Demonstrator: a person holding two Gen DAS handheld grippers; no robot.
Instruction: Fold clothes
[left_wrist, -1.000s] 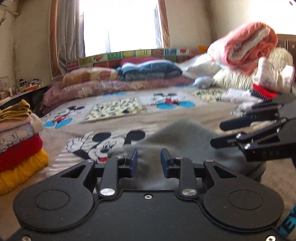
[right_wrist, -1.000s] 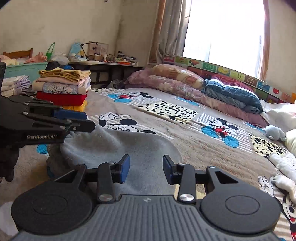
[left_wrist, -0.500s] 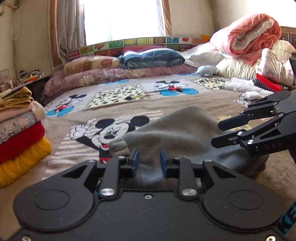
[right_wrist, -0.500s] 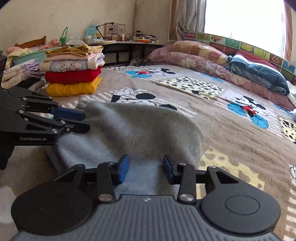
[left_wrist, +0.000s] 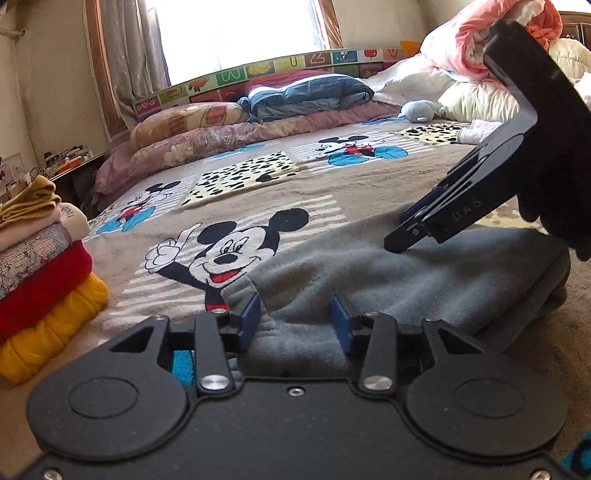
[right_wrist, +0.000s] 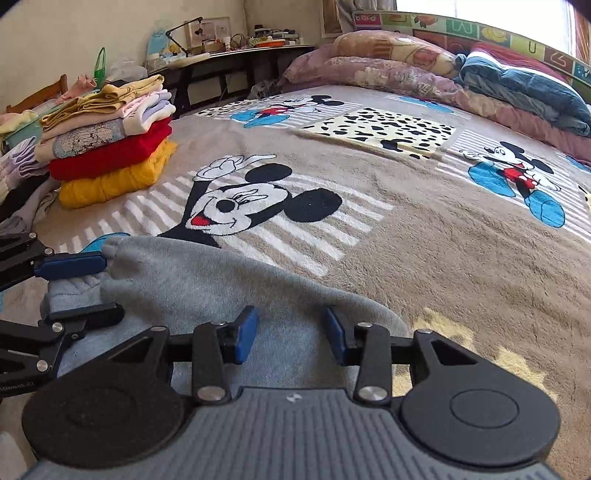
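A grey fleece garment (left_wrist: 406, 280) lies folded on the Mickey Mouse blanket (left_wrist: 258, 192); it also shows in the right wrist view (right_wrist: 207, 295). My left gripper (left_wrist: 295, 321) is open, its jaws low over the garment's near left edge with cloth between them. It also shows at the left of the right wrist view (right_wrist: 79, 284), at the garment's cuffed end. My right gripper (right_wrist: 290, 336) is open, just above the garment's right part. In the left wrist view it (left_wrist: 402, 232) tilts down onto the grey cloth.
A stack of folded clothes (right_wrist: 110, 147), yellow and red at the bottom, stands at the bed's left edge (left_wrist: 40, 280). Pillows and quilts (left_wrist: 258, 114) line the far side under the window. A rolled pink blanket (left_wrist: 480, 40) sits at the back right. A cluttered desk (right_wrist: 236, 51) stands beyond the stack.
Both grippers have dropped and tilted down onto the grey garment. The left jaws have opened wider. The right gripper has swung from level to pointing down at the cloth.
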